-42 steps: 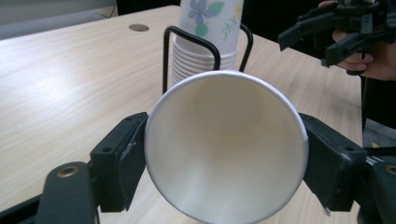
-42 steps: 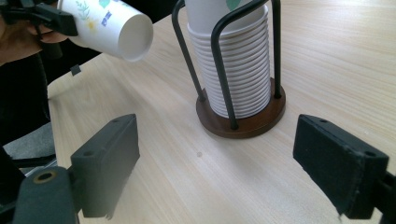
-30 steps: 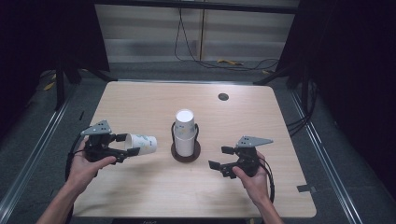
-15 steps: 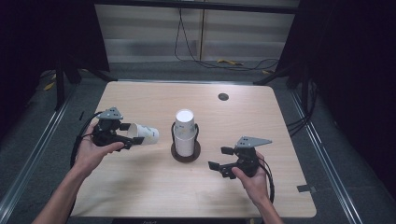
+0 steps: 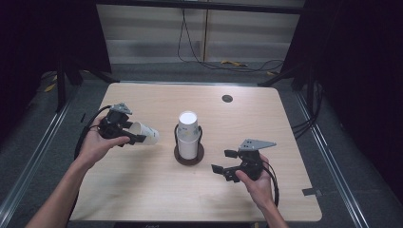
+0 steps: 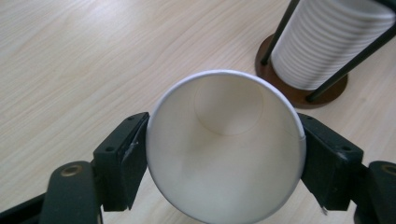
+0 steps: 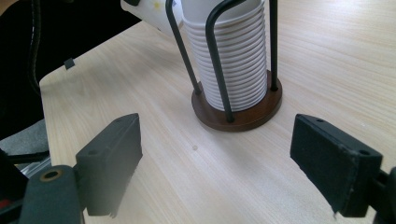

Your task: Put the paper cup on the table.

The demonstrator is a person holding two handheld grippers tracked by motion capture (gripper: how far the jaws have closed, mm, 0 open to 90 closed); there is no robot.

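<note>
Left of the cup stack (image 5: 188,135), left tongs (image 5: 124,132) pinching a paper cup (image 5: 145,133), right tongs (image 5: 227,165) spread, empty

Matt paper cup (image 6: 224,149), pale wood table (image 5: 142,199)

Recording lab, lone wooden table (image 5: 142,190) on grey carpet, black curtains (image 5: 361,71), loose cables (image 5: 199,57)

Cup stack (image 5: 188,135) sits in its wire holder (image 5: 188,154) mid-desk (image 5: 142,199). My left tongs (image 5: 138,137) are left of the holder, off the desk, with a single cup (image 5: 144,133) lying sideways between them, base toward the stack. My right tongs (image 5: 223,164) are right of the holder and nearer me, pointing at its base, nothing between them. Small grommet (image 5: 227,98) lies behind the holder, toward the far right edge.
</note>
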